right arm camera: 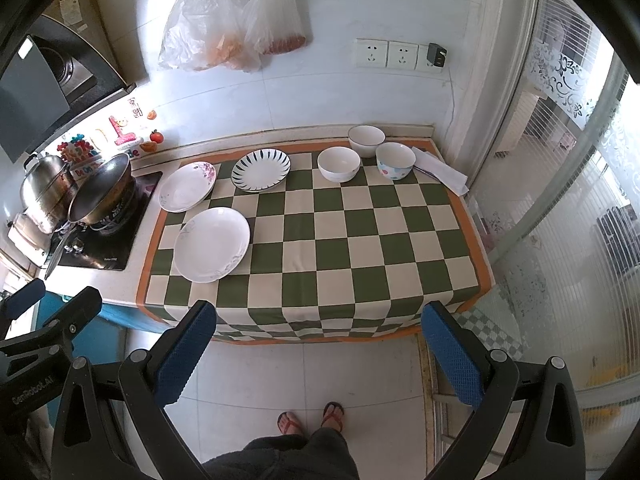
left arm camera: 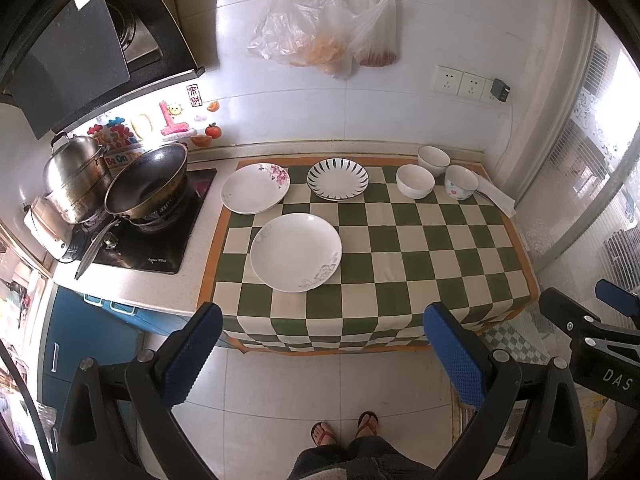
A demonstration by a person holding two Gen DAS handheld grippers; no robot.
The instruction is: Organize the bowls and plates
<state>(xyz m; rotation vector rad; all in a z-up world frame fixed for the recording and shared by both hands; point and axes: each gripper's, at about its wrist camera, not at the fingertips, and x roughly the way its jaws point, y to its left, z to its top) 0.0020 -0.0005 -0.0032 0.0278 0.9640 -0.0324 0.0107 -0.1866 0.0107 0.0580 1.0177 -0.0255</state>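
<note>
On the green-checked cloth (left arm camera: 420, 248) (right arm camera: 360, 240) lie three plates: a plain white plate (left arm camera: 296, 252) (right arm camera: 212, 244) nearest me, a pink-flowered plate (left arm camera: 255, 188) (right arm camera: 187, 186) behind it, and a dark-striped plate (left arm camera: 338, 179) (right arm camera: 261, 170). Three bowls stand at the back right: a white bowl (left arm camera: 415, 181) (right arm camera: 339, 164), a dark-rimmed white bowl (left arm camera: 433, 161) (right arm camera: 366, 140) and a dotted bowl (left arm camera: 461, 182) (right arm camera: 395, 161). My left gripper (left arm camera: 324, 352) and right gripper (right arm camera: 320, 352) hang open above the floor, short of the table's front edge, both empty.
Left of the cloth a hob (left arm camera: 148, 236) carries a dark wok (left arm camera: 148, 180) and a steel pot (left arm camera: 76, 176). A folded white cloth (left arm camera: 496, 196) lies by the bowls. Plastic bags (left arm camera: 332, 20) hang on the wall. A person's sandalled feet (left arm camera: 344, 430) stand on the tiled floor.
</note>
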